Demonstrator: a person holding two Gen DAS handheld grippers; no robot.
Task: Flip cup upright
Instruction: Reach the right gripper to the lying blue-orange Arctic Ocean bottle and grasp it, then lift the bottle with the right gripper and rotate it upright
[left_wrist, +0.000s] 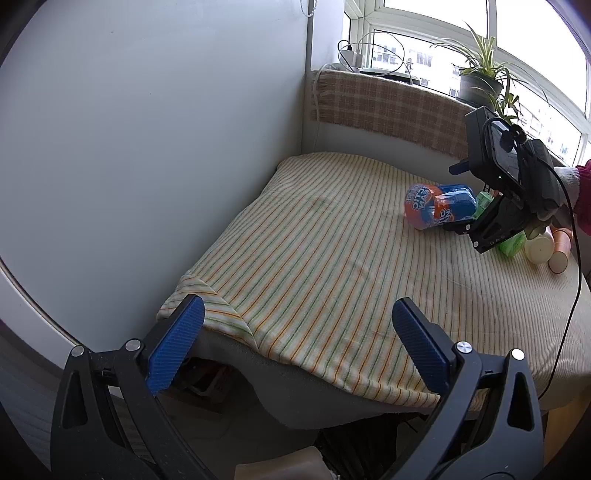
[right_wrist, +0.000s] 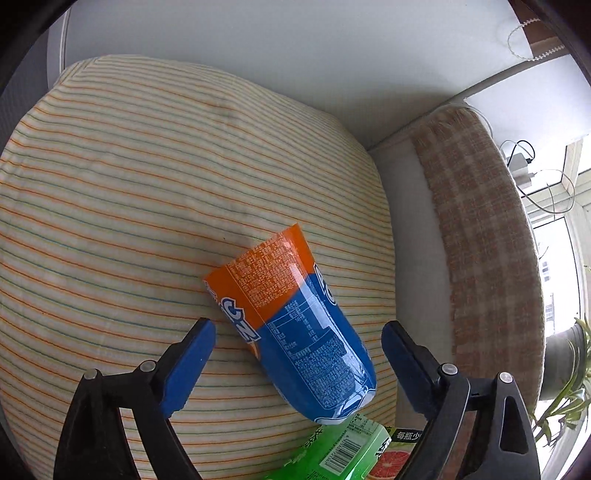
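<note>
An orange and blue printed cup (right_wrist: 291, 325) lies on its side on the striped cloth (right_wrist: 147, 221), its orange open end pointing away from me. It also shows in the left wrist view (left_wrist: 436, 205), at the far right of the table. My right gripper (right_wrist: 299, 343) is open, with its blue pads on either side of the cup's blue lower half, not touching it. In the left wrist view the right gripper (left_wrist: 461, 221) hangs just above the cup. My left gripper (left_wrist: 297, 321) is open and empty above the table's near edge.
A green carton (right_wrist: 343, 454) lies against the cup's closed end. Cream and brown cylinders (left_wrist: 546, 249) lie at the far right. A grey wall (left_wrist: 147, 147) runs along the left. A checked cushion (left_wrist: 388, 107) and a potted plant (left_wrist: 484, 81) line the window.
</note>
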